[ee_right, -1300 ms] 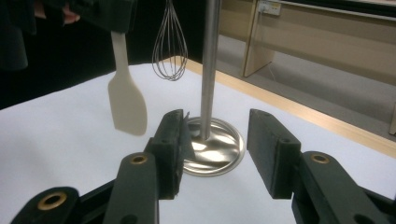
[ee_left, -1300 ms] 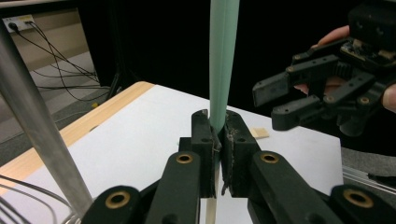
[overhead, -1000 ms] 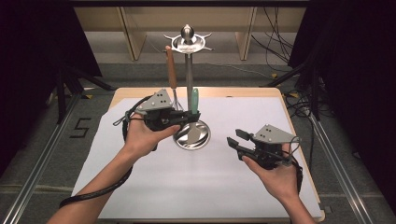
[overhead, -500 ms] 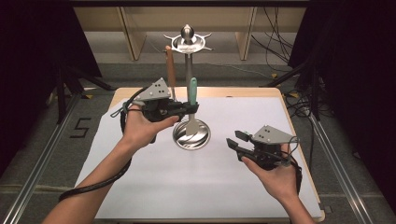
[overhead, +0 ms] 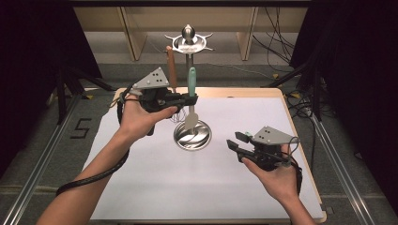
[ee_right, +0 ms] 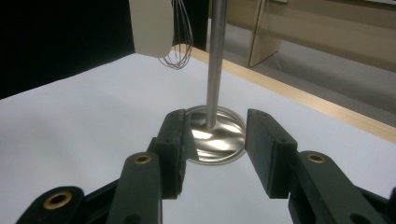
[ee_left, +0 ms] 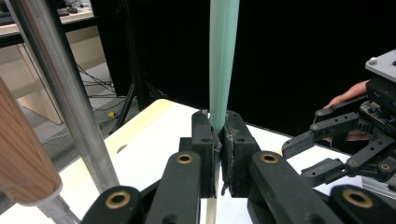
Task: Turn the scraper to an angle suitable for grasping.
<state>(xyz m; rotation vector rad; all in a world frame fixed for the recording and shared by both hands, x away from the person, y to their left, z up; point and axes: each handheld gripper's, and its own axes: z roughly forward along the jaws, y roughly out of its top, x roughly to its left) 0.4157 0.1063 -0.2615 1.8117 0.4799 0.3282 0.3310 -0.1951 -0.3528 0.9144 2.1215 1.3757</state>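
Left gripper view, left gripper [ee_left: 215, 140] clamping green-handled spatula [ee_left: 223, 60], blade hidden

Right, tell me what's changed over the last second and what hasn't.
The left gripper, shut on the green-handled spatula, has risen and moved away from the person along the utensil stand, carrying the spatula up with it. The right gripper stays open, low over the white sheet. The wooden-handled whisk still hangs on the stand.
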